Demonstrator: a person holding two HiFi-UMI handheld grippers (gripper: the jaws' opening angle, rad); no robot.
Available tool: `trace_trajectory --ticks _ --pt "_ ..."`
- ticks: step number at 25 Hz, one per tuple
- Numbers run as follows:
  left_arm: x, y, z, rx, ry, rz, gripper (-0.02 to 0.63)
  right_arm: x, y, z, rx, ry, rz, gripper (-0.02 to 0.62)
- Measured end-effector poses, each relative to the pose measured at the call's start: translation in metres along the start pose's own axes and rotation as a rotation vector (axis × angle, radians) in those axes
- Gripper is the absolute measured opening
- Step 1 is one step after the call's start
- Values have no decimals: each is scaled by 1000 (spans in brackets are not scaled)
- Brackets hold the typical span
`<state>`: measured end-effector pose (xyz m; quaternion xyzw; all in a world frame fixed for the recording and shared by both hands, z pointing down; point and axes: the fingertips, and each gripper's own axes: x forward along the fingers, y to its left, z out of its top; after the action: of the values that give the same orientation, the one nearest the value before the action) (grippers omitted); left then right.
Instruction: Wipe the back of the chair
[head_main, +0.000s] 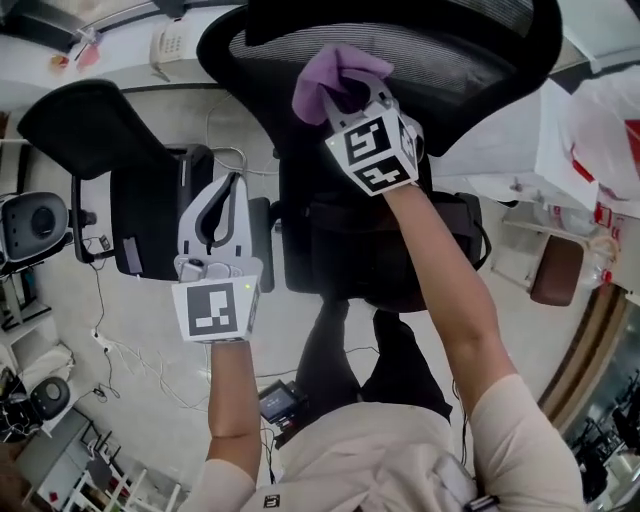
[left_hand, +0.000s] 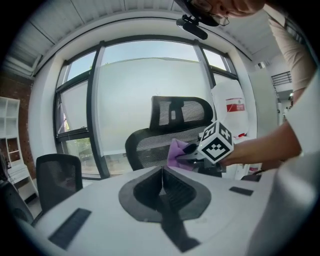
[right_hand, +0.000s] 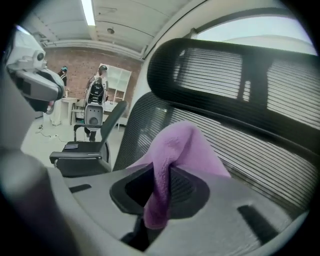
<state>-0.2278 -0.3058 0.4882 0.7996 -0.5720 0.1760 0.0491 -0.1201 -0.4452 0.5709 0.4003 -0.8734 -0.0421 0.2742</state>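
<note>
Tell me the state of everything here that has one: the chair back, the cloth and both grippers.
chair back: upright.
purple cloth: bunched, held up at the chair back.
right gripper: shut on the purple cloth.
left gripper: shut, empty.

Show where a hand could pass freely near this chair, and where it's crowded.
Free: floor between mesh chair and smaller black chair, around the shut left gripper. Crowded: white bags and brown stool at right; cables lower left. Right gripper grips the purple cloth.
</note>
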Motion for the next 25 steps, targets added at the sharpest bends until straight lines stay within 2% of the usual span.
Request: trace_trajectory --ticks 4,8,11,14,18,21,25 --pt "30 -60 15 29 9 -88 11 -57 -79 -59 55 47 -133 49" --pt "49 -128 28 83 -11 -220 11 -133 -167 -120 159 88 -336 49" --pt "56 -159 34 91 -13 -255 11 -171 -206 -148 216 108 -414 49" --pt "59 -174 36 94 -10 -267 11 -180 -214 -154 215 109 -409 49" --pt "54 -170 36 92 -10 -255 11 -169 -204 -143 206 92 -370 49" --pt "45 -152 32 76 -9 -223 11 -148 -183 -124 186 75 -318 49" --pt "26 -105 18 47 2 -158 11 -97 -134 -83 137 48 -217 49"
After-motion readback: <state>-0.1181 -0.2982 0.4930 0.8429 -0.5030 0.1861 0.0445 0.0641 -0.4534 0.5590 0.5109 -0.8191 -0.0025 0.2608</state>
